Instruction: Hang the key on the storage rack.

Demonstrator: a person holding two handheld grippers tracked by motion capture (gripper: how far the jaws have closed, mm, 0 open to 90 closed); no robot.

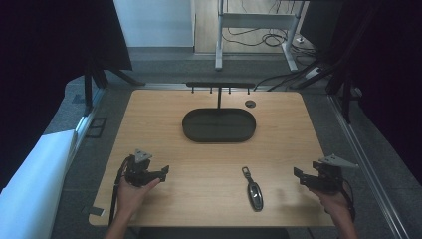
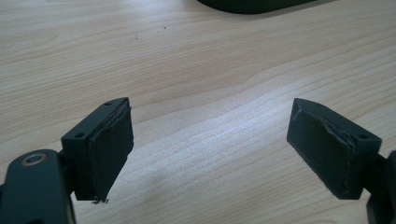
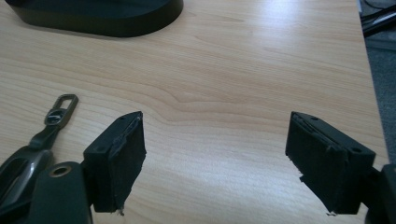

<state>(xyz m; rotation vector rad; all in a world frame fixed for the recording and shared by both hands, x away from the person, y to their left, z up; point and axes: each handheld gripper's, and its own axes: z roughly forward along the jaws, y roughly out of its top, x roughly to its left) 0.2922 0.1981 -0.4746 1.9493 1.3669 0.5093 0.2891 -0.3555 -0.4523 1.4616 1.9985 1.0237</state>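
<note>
Dark curtains hem the pale wooden surface [image 1: 209, 164], where the key fob [image 1: 254, 190], half cut off beside the right gripper [image 3: 215, 158]'s spread, empty fingers [image 3: 119, 161], lies well apart from the left gripper [image 2: 210, 149]'s equally open, empty ones.

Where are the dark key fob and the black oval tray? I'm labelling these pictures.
Dark key fob with metal clip [image 1: 255, 193]: high view, fob body.
Black oval tray [image 1: 219, 138]: high view, near rim.

Dim, murky high view – dark edges; both gripper views bright, sharp, soft glare on wood.
</note>
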